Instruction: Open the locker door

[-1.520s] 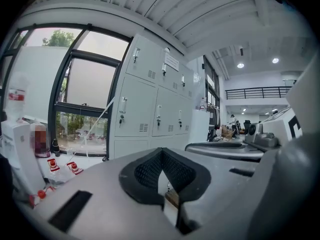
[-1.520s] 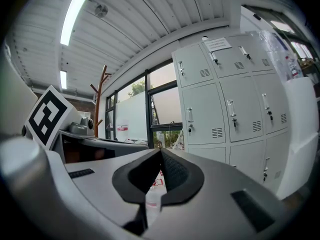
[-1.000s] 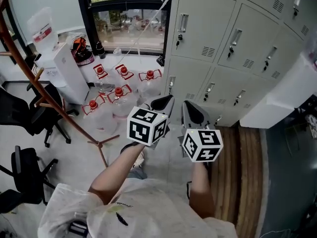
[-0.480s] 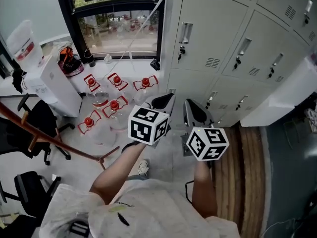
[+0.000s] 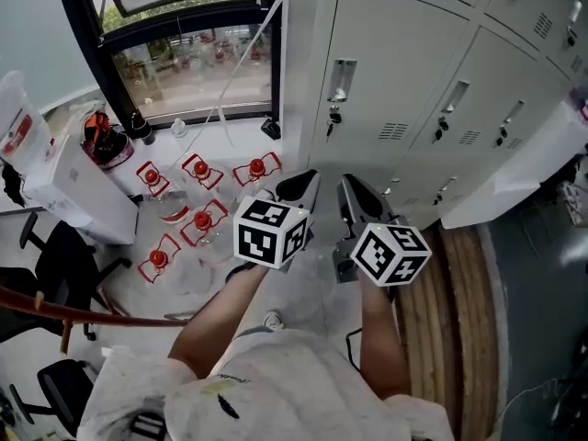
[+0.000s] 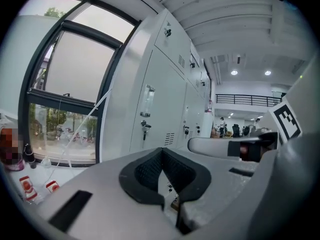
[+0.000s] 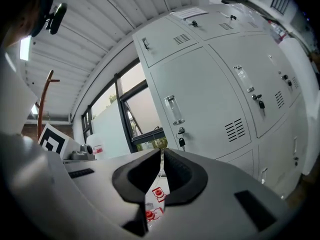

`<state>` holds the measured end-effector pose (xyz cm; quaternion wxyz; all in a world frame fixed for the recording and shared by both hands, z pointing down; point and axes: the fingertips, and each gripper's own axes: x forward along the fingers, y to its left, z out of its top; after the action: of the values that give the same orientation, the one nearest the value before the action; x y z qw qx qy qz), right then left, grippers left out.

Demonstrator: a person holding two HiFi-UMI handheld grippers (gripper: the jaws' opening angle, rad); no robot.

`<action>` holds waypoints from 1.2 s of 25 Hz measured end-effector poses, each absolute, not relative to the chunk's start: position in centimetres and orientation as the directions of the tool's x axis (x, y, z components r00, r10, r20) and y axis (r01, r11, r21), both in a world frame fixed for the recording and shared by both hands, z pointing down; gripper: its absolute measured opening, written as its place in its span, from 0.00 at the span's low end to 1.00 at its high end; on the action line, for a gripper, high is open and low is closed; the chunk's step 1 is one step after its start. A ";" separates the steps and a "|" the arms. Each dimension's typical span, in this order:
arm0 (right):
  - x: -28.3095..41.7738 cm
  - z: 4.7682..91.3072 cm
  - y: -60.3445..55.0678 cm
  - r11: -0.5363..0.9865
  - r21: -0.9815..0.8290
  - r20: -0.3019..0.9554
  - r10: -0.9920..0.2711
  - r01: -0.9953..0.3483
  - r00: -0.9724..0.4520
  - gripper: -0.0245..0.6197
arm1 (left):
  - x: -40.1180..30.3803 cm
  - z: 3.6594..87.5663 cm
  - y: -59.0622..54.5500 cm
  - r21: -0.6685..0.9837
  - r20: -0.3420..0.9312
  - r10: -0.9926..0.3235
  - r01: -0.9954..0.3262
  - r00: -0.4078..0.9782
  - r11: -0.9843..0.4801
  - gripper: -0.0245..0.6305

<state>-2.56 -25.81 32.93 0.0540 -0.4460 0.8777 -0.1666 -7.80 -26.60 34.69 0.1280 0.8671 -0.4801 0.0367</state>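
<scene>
The grey lockers fill the upper right of the head view. The nearest locker door (image 5: 395,72) is closed and has a clear pull handle (image 5: 342,79) with a key (image 5: 333,116) hanging in the lock under it. My left gripper (image 5: 308,182) and right gripper (image 5: 347,186) are side by side below that door, short of it, both shut and empty. The left gripper view shows the shut jaws (image 6: 161,150) with the handle (image 6: 148,95) and key (image 6: 145,128) ahead. In the right gripper view, the closed right gripper (image 7: 162,153) faces the same handle (image 7: 173,110).
Several red-capped water bottles (image 5: 202,220) stand on the floor to the left, beside a white water dispenser (image 5: 69,191) under the window (image 5: 184,53). A black office chair (image 5: 55,255) and a wooden coat-rack arm (image 5: 73,310) are at lower left. A white panel (image 5: 514,173) juts out at right.
Both grippers have come closer to the lockers, which now look larger and nearer. The coat rack has slid to the lower left of the view. Both jaws stayed shut.
</scene>
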 end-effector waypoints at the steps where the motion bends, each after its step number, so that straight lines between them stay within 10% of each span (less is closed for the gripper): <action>1: -2.7 32.9 -26.5 0.539 -0.362 0.046 -0.804 -0.760 -0.592 0.04 | -8.0 34.7 -27.3 0.188 0.184 -0.819 -0.838 0.543 -0.513 0.04; 18: -4.9 32.1 -34.8 0.484 -0.524 -0.048 -0.838 -0.701 -0.543 0.13 | -10.0 35.3 -34.1 0.168 0.179 -0.765 -0.785 0.619 -0.596 0.04; 30: -5.2 32.5 -38.4 0.418 -0.183 0.052 -0.899 -0.890 -0.434 0.24 | -10.2 35.0 -36.1 0.151 0.165 -0.749 -0.766 0.642 -0.624 0.04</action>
<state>-5.22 -38.39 32.47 0.0269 -0.5314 0.8417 -0.0920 -10.17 -36.12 35.02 0.1041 0.9001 -0.4208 0.0430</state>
